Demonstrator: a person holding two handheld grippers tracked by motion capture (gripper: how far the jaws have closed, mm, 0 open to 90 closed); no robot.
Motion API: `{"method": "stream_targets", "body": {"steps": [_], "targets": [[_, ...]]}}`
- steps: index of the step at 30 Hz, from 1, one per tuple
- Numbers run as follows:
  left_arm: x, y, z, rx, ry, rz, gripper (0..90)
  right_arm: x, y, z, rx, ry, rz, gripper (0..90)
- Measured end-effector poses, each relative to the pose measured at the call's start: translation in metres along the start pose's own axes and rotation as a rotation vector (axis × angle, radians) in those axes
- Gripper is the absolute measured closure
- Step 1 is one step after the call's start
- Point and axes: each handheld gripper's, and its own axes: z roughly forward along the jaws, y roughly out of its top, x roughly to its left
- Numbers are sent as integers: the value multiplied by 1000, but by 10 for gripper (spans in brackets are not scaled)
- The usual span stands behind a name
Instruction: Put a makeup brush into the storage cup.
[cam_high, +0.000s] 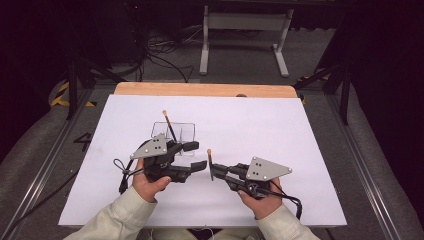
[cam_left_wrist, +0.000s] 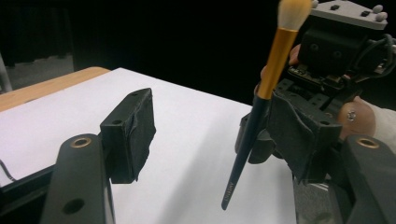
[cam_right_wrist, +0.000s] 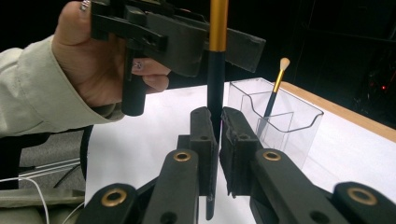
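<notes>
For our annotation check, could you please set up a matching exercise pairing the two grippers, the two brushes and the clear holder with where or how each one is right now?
Things:
1. left gripper
2. right gripper
3. held brush
4. second brush
5. clear holder

States:
A. standing inside the holder, bristles up
B. jaws wide apart, gripping nothing
C. upright above the white table cover, gripped low on its dark handle
D. jaws closed on a brush handle
E. see-through, with compartments, on the white cover

Pairs: 1-B, 2-D, 3-C, 4-A, 5-E
</notes>
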Motion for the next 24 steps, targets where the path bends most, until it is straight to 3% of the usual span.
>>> {"method": "stream_targets", "body": {"steps": [11,23,24], "targets": [[-9,0,8,18,-32,42,391,1,-2,5,26,15,18,841],[-11,-2,12,22,-71,52,744,4,-3,8,27,33,22,841],[-10,-2,11,19,-76,49,769,3,-3,8,28,32,23,900]]}}
